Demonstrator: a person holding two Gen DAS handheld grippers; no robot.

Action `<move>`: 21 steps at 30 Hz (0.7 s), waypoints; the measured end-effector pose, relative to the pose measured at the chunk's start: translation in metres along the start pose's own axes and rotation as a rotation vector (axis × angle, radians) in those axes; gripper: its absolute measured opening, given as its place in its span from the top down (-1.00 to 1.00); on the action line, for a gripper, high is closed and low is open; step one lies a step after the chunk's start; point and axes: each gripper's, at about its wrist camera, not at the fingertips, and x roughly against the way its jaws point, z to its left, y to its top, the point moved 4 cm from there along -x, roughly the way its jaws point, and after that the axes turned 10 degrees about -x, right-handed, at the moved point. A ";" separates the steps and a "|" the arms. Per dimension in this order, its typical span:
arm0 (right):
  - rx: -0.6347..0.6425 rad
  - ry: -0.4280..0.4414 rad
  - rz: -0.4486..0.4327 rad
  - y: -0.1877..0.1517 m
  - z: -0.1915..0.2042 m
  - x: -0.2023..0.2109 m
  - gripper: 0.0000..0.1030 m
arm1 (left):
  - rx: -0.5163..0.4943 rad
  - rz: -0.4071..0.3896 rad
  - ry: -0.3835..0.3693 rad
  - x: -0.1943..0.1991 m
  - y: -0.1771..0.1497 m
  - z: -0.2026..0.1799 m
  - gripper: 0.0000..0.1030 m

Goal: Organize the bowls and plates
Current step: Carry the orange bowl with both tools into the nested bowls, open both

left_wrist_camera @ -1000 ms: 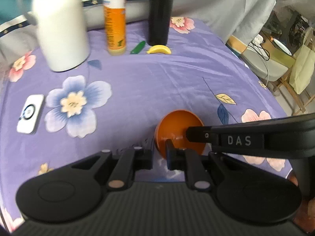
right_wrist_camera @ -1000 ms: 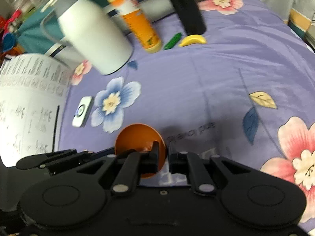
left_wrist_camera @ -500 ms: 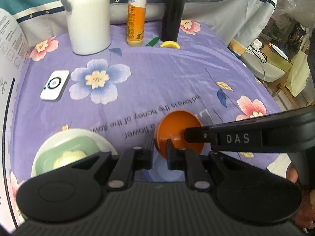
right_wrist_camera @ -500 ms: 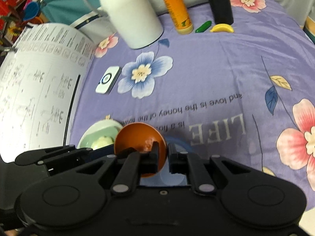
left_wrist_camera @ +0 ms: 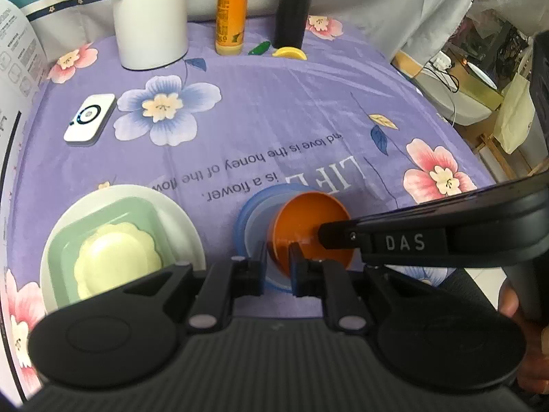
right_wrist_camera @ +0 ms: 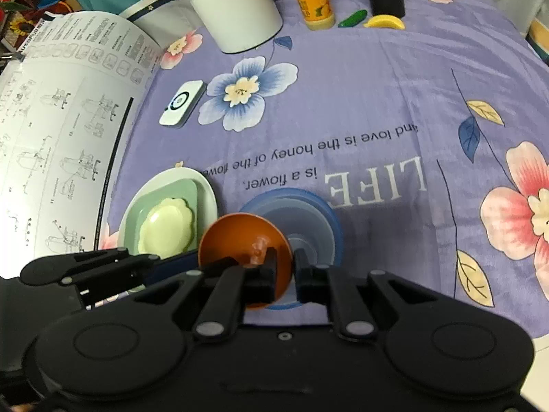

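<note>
Orange bowl (left_wrist_camera: 310, 230) is being carried over to the blue plate (left_wrist_camera: 252, 219), rim pinched by both nearly-shut jaws; uneven release risks being tipped.

Left gripper (left_wrist_camera: 277, 263) clamped, right gripper (right_wrist_camera: 285, 267) clamped

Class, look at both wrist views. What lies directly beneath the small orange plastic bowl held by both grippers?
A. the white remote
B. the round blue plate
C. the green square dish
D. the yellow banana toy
B: the small orange plastic bowl overlaps the round blue plate.
</note>
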 end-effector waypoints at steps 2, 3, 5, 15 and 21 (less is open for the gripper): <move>-0.004 -0.001 0.005 0.000 -0.001 -0.002 0.77 | -0.003 0.005 0.001 -0.002 0.000 0.000 0.77; -0.005 -0.001 0.006 0.000 -0.002 -0.002 0.77 | -0.005 0.007 0.002 -0.003 0.000 0.000 0.77; -0.007 -0.001 0.008 0.000 -0.001 -0.004 0.77 | -0.008 0.013 0.002 -0.005 0.000 -0.001 0.77; -0.019 -0.005 0.026 0.003 -0.003 -0.015 0.76 | -0.012 0.036 0.005 -0.016 0.003 0.000 0.77; -0.021 -0.014 0.028 0.003 -0.004 -0.019 0.74 | -0.007 0.051 0.001 -0.024 0.004 0.001 0.77</move>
